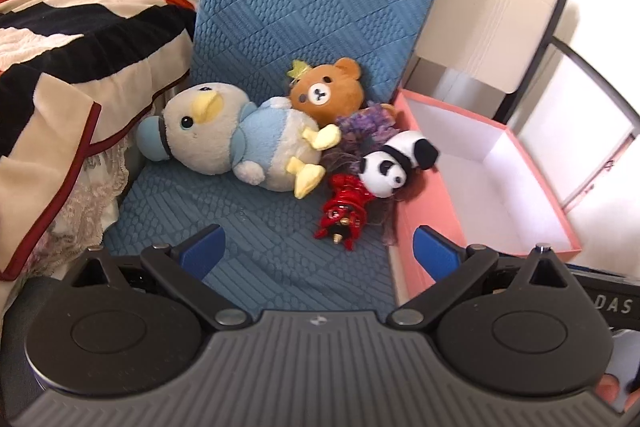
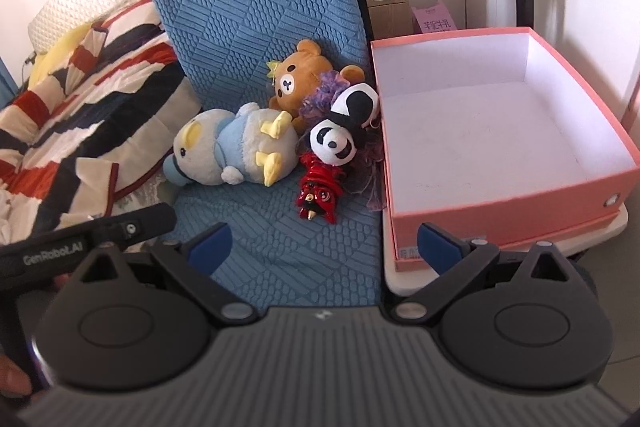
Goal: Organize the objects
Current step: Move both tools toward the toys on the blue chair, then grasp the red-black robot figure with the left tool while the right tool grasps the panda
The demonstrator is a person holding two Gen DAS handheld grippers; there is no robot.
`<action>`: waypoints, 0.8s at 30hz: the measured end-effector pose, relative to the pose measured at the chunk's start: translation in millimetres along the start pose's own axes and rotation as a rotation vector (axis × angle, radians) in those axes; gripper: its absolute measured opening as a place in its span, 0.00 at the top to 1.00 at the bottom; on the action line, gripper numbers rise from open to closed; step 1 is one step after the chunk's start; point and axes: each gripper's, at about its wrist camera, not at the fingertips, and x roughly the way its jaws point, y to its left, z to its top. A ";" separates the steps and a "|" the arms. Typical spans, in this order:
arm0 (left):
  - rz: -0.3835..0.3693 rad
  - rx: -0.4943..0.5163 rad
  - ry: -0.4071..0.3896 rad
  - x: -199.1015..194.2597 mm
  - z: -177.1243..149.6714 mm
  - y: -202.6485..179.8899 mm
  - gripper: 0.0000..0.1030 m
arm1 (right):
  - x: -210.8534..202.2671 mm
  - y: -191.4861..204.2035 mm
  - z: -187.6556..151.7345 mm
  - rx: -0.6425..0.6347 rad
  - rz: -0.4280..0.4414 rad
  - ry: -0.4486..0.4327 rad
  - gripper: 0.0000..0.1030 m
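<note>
Both wrist views near, facing toys [image 1: 256,143]

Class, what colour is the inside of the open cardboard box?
White inside the pink open cardboard box, clearest in the right wrist view.

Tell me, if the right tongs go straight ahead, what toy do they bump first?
Probably the red lion toy. The right tongs are open and empty over the blue cushion, and that toy lies nearest ahead between the tips. The panda sits just behind it. Depth is hard to judge here.
</note>
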 end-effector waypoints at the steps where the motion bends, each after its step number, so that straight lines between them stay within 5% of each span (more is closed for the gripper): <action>1: 0.003 0.000 0.004 5.1 1.0 1.9 0.01 | 4.0 0.8 1.5 0.001 -0.003 0.002 0.02; 14: 0.001 0.031 0.040 98.4 9.4 19.6 0.01 | 59.2 0.8 22.6 0.050 -0.022 -0.017 0.02; 24: -0.130 0.048 0.118 173.8 9.1 25.6 0.02 | 101.8 4.1 42.9 0.049 -0.028 0.002 0.07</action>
